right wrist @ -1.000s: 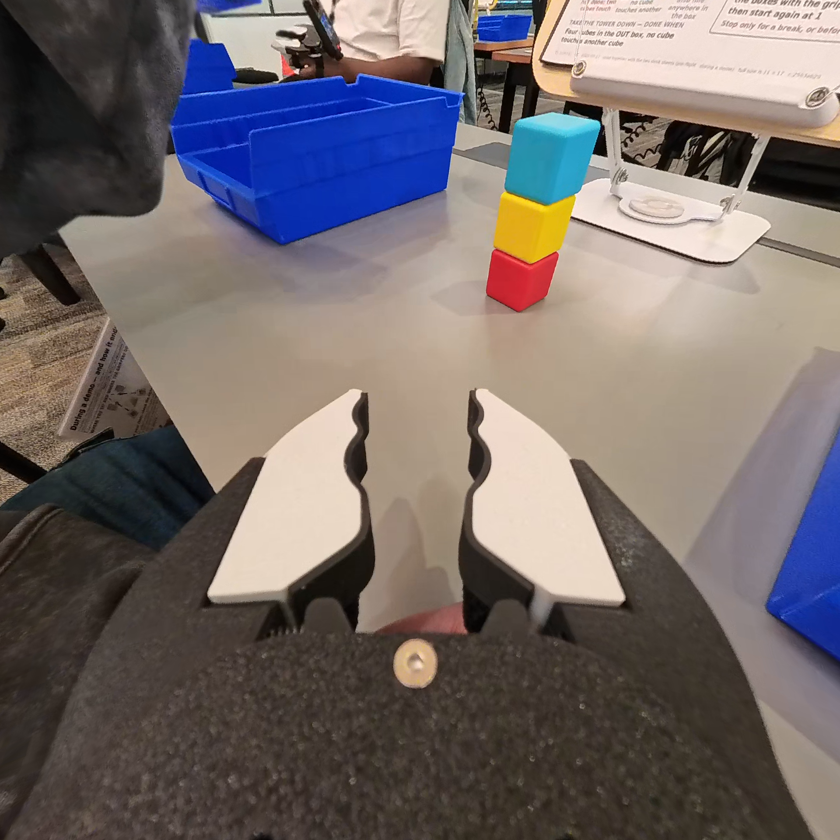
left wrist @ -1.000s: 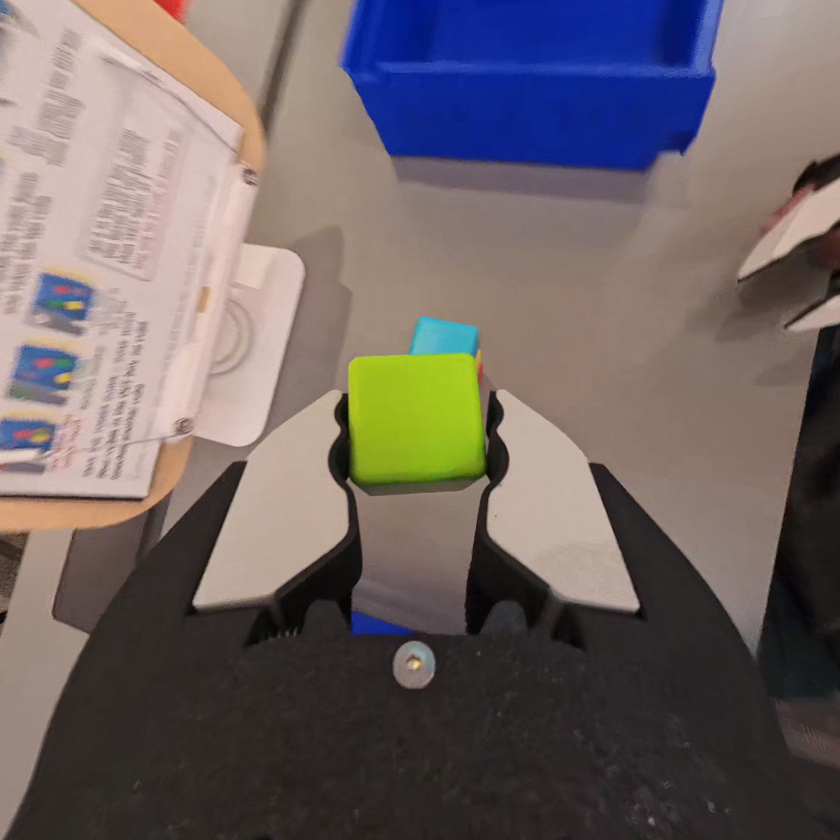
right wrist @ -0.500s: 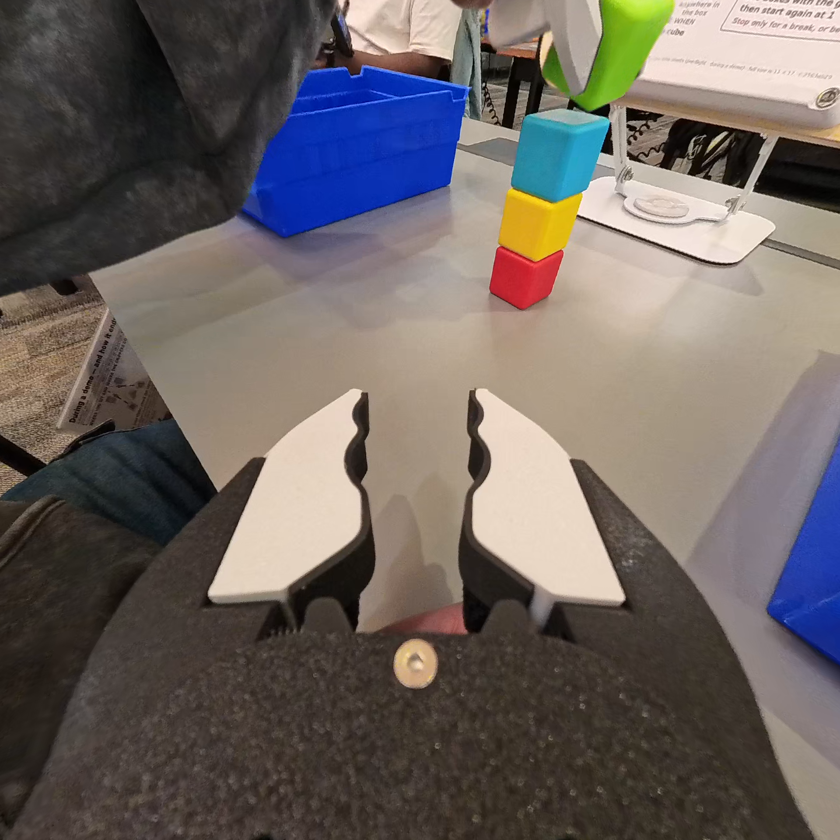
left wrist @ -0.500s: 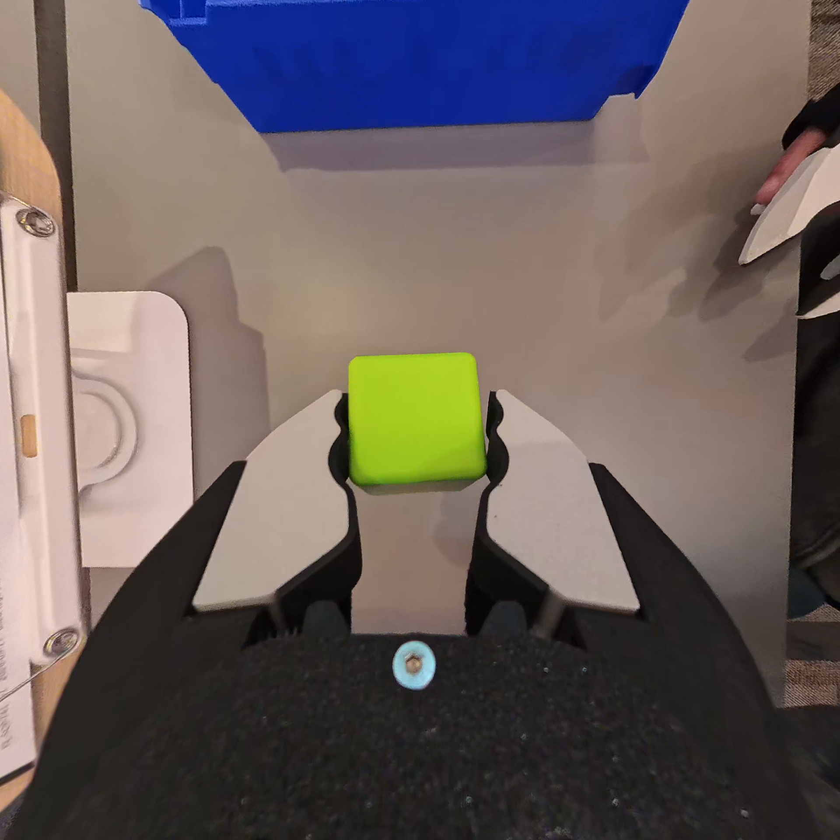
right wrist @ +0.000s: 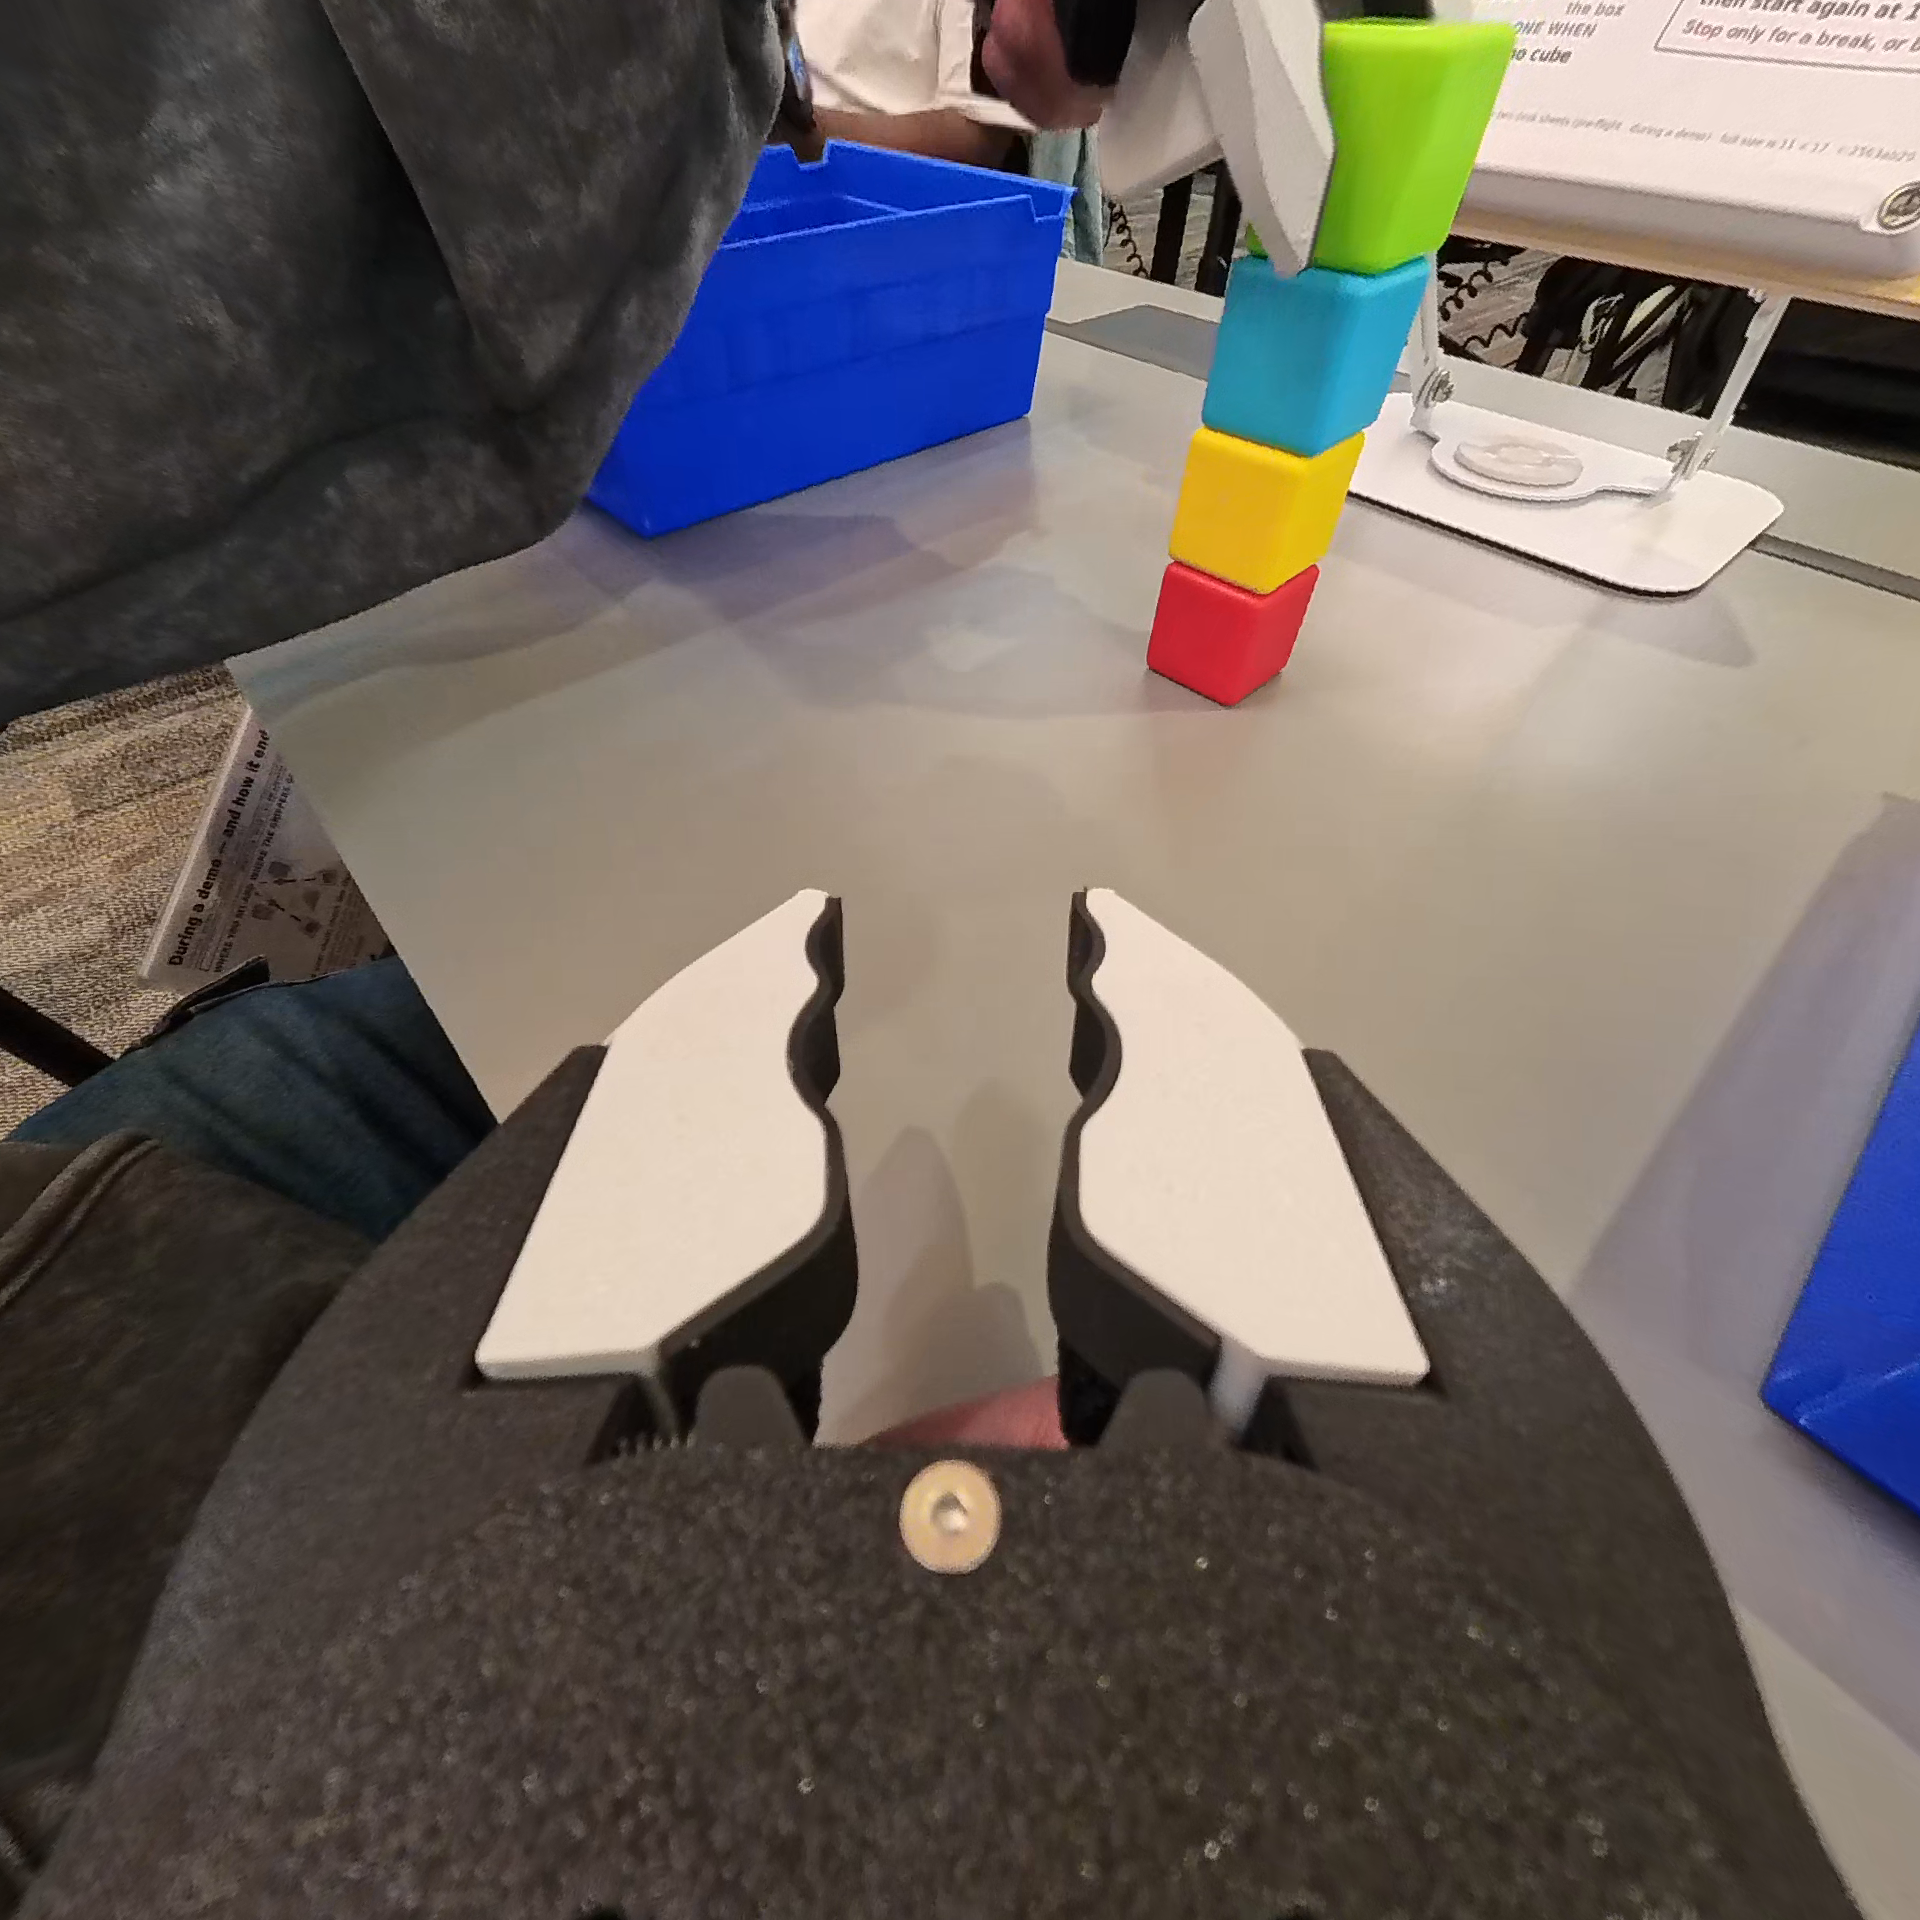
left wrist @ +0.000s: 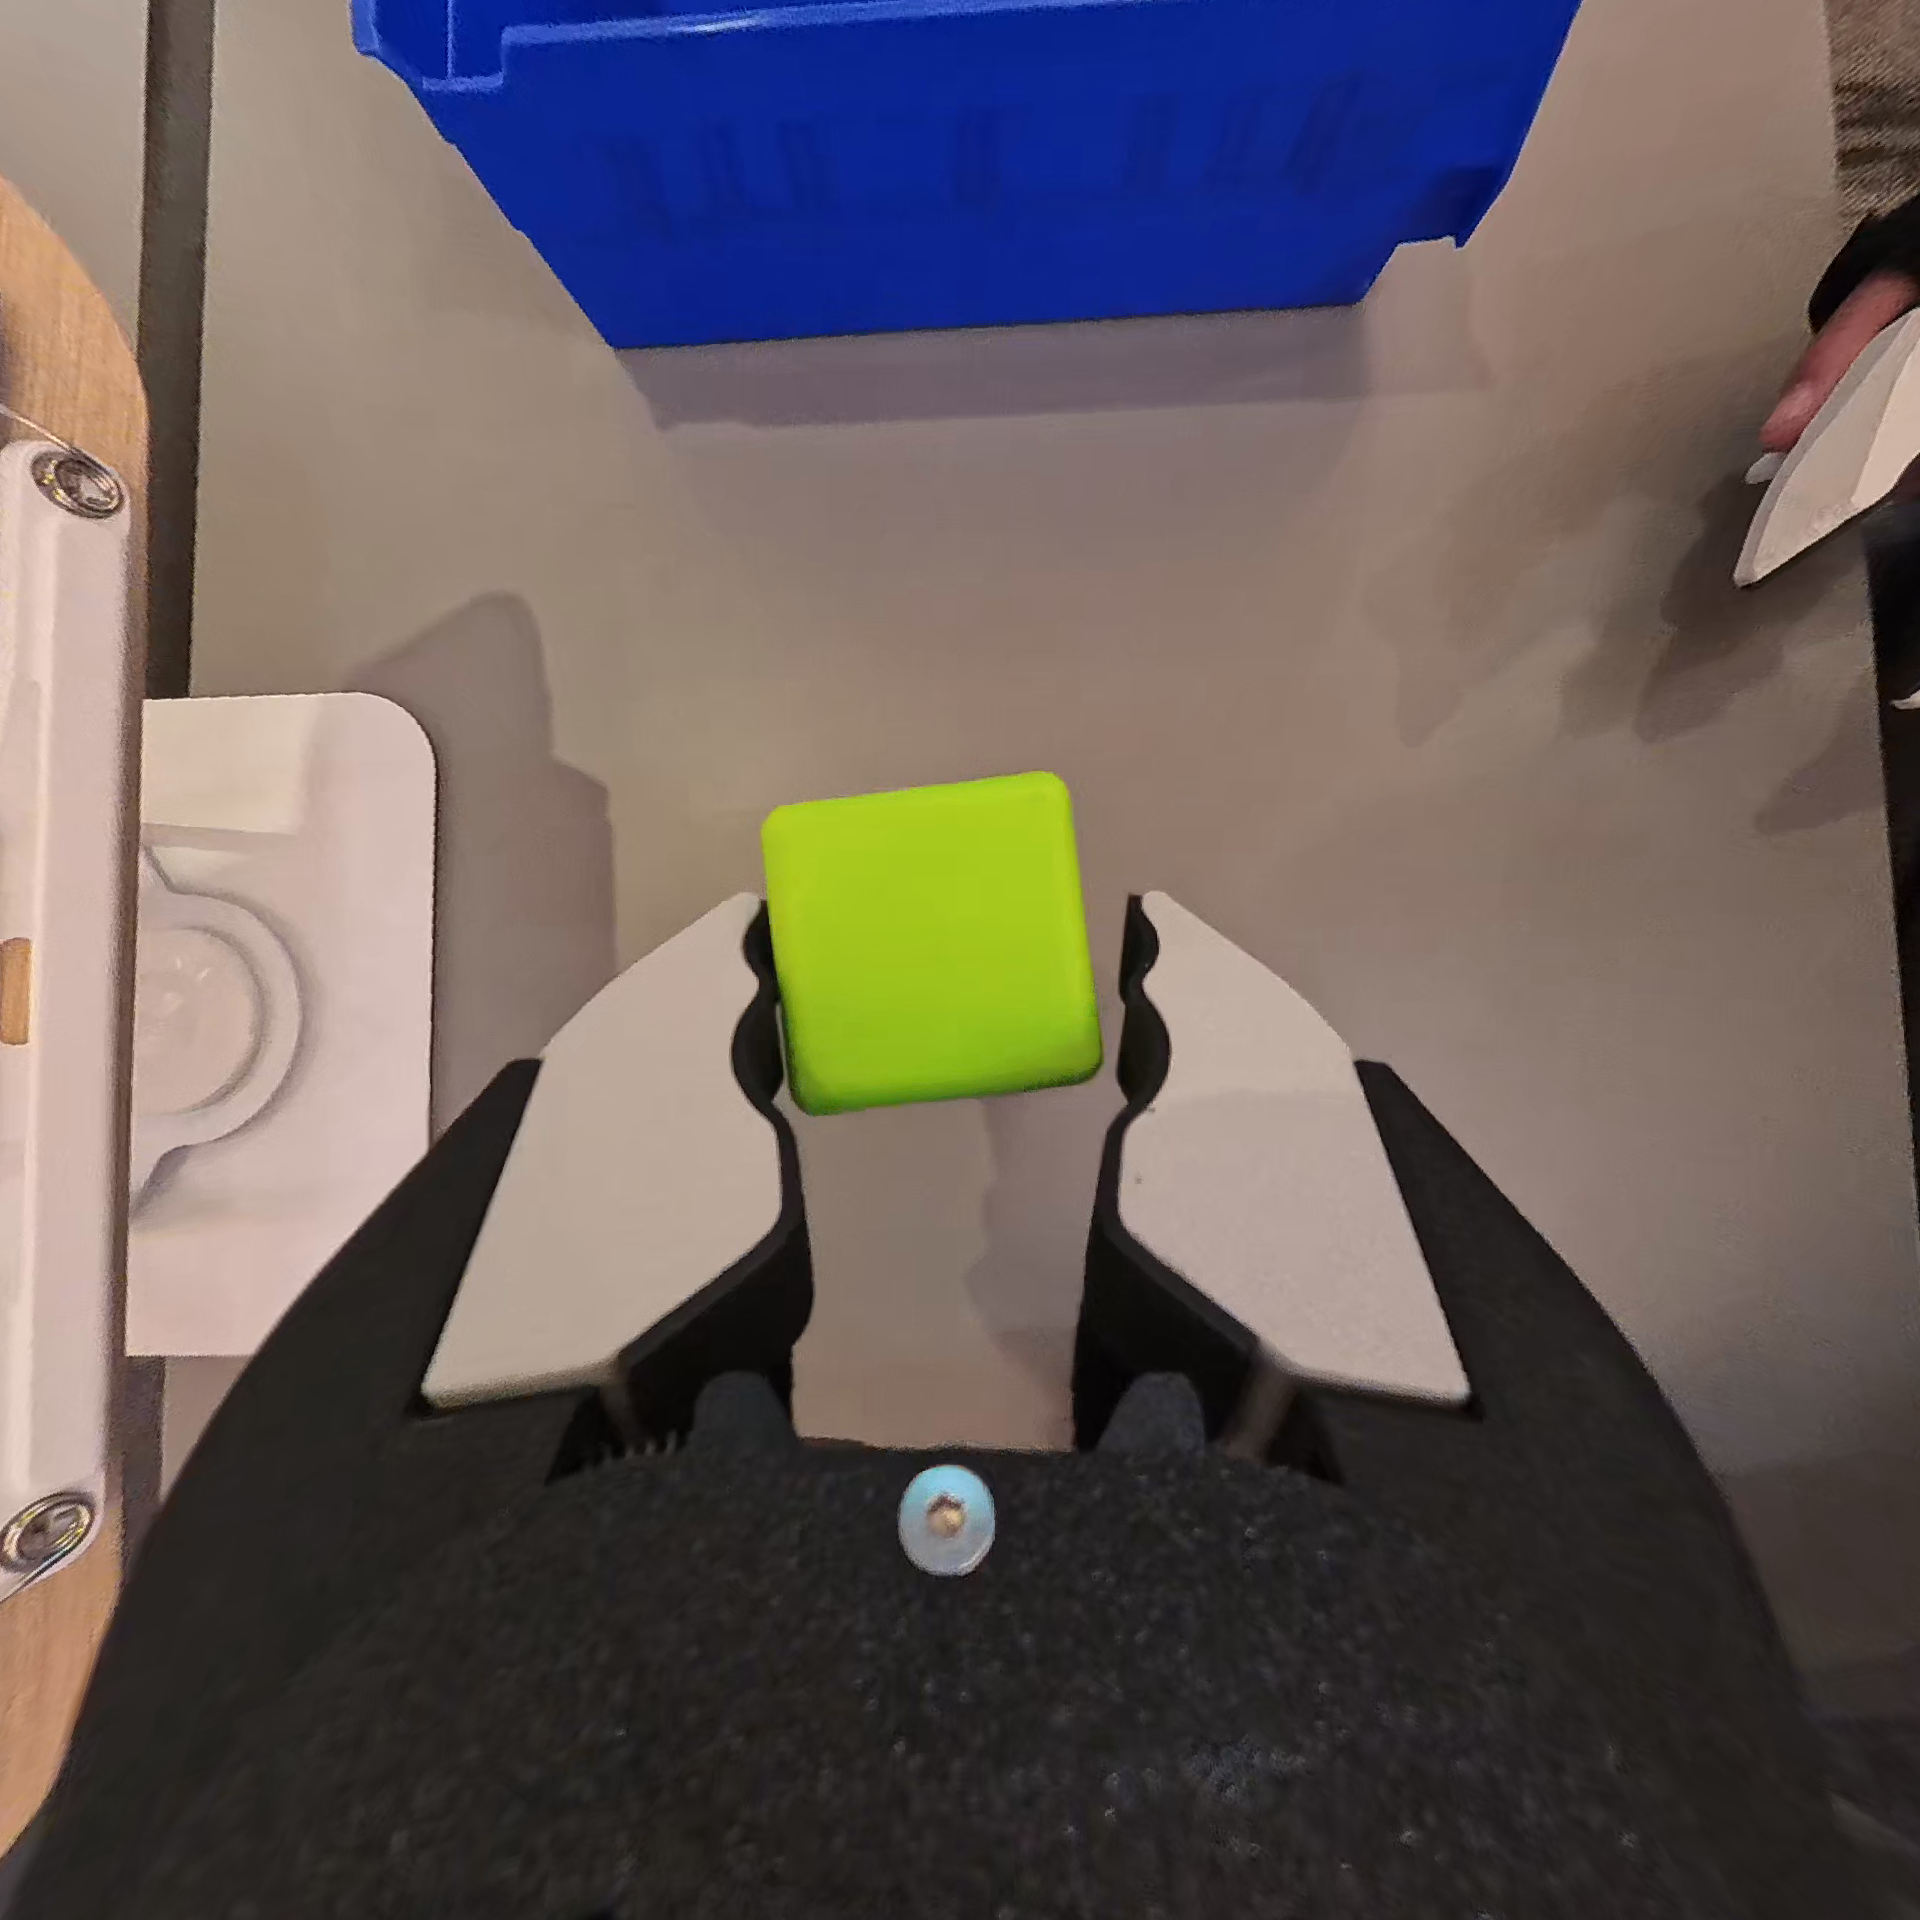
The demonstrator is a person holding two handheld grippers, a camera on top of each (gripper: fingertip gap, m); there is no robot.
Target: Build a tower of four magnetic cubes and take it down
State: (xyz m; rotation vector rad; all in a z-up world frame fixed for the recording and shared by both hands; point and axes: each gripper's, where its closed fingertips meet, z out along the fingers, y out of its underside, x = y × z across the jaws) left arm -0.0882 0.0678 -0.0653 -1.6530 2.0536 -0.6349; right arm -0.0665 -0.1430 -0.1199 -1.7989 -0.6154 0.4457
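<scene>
1. Your left gripper (left wrist: 940, 997) stands parted around the green cube (left wrist: 928, 943), which sits skewed atop the tower (right wrist: 1262, 499).
2. Right gripper (right wrist: 954, 977): narrow, empty.
3. The cubes look light, rigid and smooth; grip flat opposite faces.

Four cubes stand stacked on the grey table: red (right wrist: 1226, 632) at the bottom, then yellow (right wrist: 1259, 509), blue (right wrist: 1311, 353), and green (right wrist: 1397, 145) on top, turned slightly askew.

Even, bright overhead light; soft grey shadows fall on the matte grey tabletop (left wrist: 1299, 644) beneath the glossy blue plastic bin (left wrist: 935, 187). Mild sheen far left in the right wrist view. Wide-angle bending at edges; white stand base (left wrist: 281, 1018) slightly blurred.
</scene>
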